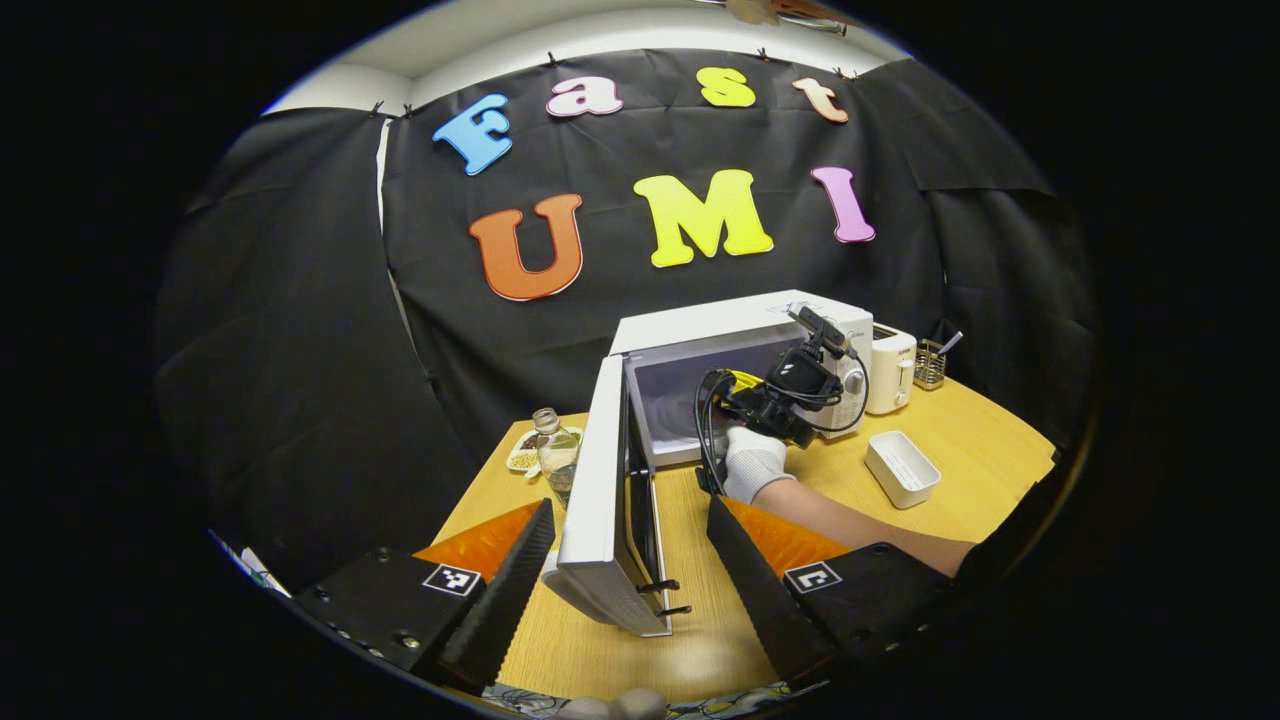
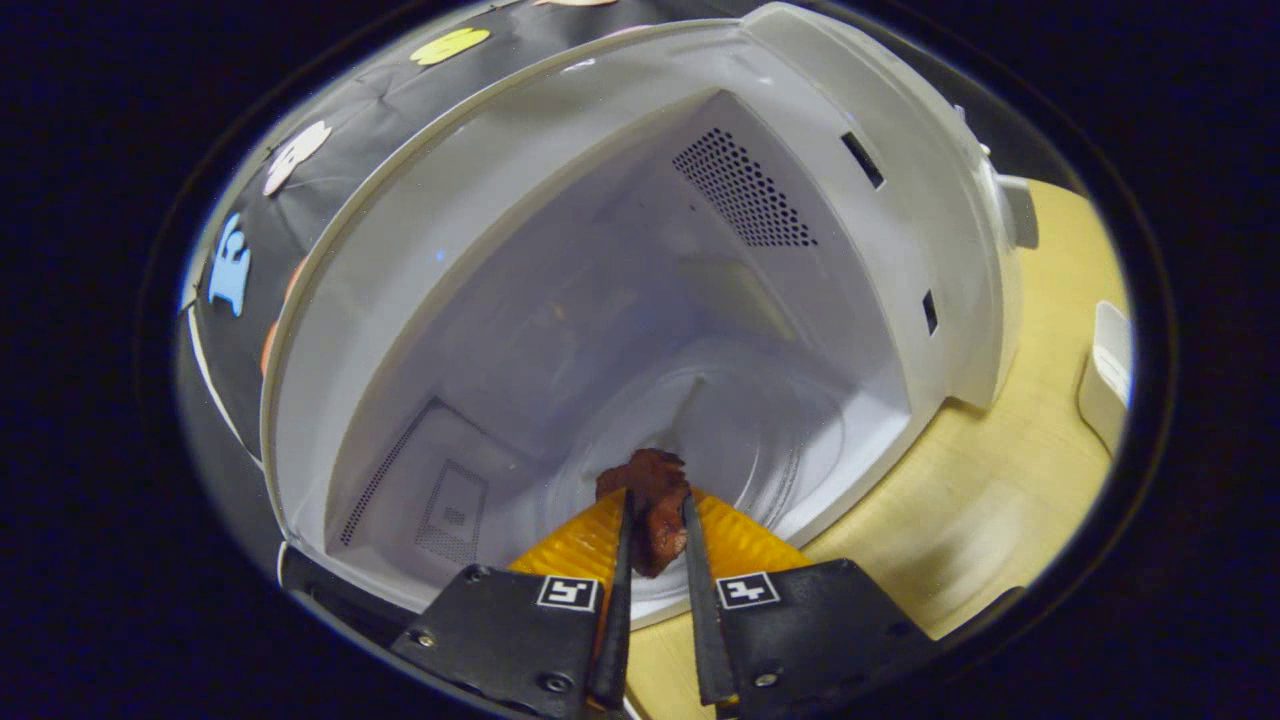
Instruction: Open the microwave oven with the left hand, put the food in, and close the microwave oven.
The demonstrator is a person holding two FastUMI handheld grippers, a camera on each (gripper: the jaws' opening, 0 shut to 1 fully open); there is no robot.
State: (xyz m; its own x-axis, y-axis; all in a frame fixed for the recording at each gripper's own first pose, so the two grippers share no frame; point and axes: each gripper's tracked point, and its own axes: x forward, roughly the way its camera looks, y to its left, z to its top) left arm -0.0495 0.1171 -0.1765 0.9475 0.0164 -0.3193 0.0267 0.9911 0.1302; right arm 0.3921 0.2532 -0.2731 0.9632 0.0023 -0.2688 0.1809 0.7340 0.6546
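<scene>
Food (image 2: 655,505) pinched in right claw (image 2: 655,545) (inside microwave (image 2: 520,260)).

Black cloth wall (image 1: 300,330) behind wooden table (image 1: 985,450).

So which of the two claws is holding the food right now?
The right claw, reaching into the microwave, pinches the brown food. The left claw is open beside the door, holding nothing.
</scene>
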